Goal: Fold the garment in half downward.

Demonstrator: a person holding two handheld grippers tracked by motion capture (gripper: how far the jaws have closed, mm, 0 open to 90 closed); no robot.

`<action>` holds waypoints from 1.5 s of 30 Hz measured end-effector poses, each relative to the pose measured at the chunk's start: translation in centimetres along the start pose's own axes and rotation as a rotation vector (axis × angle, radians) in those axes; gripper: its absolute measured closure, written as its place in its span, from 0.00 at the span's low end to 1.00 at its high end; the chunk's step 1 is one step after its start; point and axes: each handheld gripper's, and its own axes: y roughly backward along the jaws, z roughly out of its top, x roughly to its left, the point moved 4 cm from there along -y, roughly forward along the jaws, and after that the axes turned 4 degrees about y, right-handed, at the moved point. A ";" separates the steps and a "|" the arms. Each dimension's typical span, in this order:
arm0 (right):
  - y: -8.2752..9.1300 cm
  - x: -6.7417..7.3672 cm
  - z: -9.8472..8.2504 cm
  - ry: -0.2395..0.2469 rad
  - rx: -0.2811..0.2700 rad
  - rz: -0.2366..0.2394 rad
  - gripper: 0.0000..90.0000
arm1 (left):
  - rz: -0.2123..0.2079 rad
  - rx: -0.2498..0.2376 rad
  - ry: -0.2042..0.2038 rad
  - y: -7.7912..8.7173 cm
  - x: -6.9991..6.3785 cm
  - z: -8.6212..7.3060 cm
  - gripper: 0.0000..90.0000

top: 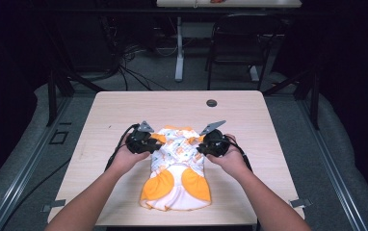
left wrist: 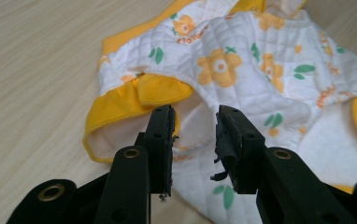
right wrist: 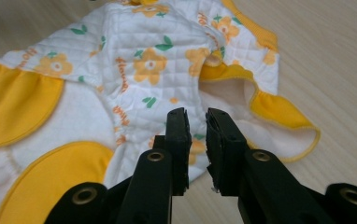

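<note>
Baby clothing [top: 176, 166], a small quilted white piece printed with orange flowers and trimmed in yellow, lies flat near the middle of the wooden table [top: 110, 115], its two round orange patches toward the person's side. The person's hands come in from the near edge, one at each flank of the garment, about level with its upper half.

In the left gripper view, the left gripper [left wrist: 196, 140] hangs just over the cloth beside a yellow-edged sleeve opening [left wrist: 120, 109]. Its jaws stand apart with a clear gap, and nothing is pinched between them. In the right gripper view, the right gripper [right wrist: 198, 140] sits low over the opposite side, near the other yellow cuff [right wrist: 279, 112]. Its jaws are closer together, only a narrow slot between them, and no fabric is caught in it either; the white quilting shows through the gap behind them.

The step in hand looks like the approach for a two-sided grab, probably to fold or lift the piece. Neither side is gripped yet.

The next move calls for lowering each pair of jaws onto an edge, one pad slipped under the fabric, then closing on both sides evenly. The right jaws likely need to widen first, or they will push the cloth instead of taking it.
</note>
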 end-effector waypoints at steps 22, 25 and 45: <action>-5.2 -0.9 -0.9 0.019 0.122 0.014 0.85 | -0.011 0.080 -0.049 -3.2 -0.1 -1.6 0.73; -5.0 -0.4 -1.2 0.047 0.131 0.023 0.86 | -0.021 0.078 -0.051 -2.9 -0.4 -1.9 0.72; -1.6 0.4 0.2 0.053 0.067 0.032 0.90 | -0.039 0.053 -0.060 -0.2 -0.9 -0.1 0.72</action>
